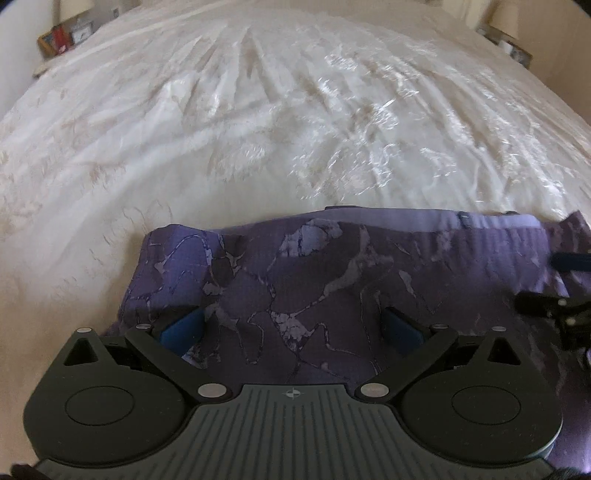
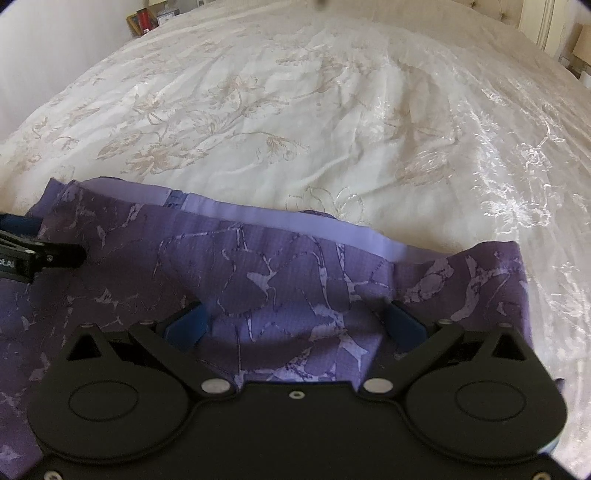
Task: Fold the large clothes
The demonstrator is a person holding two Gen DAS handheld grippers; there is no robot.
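A purple garment [image 1: 332, 266] with a pale marbled print lies folded on the bed, a lighter lilac band along its far edge [image 2: 295, 221]. My left gripper [image 1: 291, 325] hovers over its left part, jaws spread wide, blue pads [image 1: 181, 326] clear of the cloth. My right gripper [image 2: 295, 323] stands open over the garment's right part [image 2: 295, 280], with nothing pinched between its blue pads [image 2: 404, 325]. Each gripper shows at the edge of the other's view: the right one [image 1: 554, 306] and the left one [image 2: 37, 254].
The garment rests on a cream bedspread [image 1: 258, 110] with a shiny floral pattern that fills the far half of both views. A bedside shelf with small items [image 1: 62, 37] sits at the far left, another [image 1: 509, 40] at the far right. A padded headboard [image 2: 532, 18] stands beyond.
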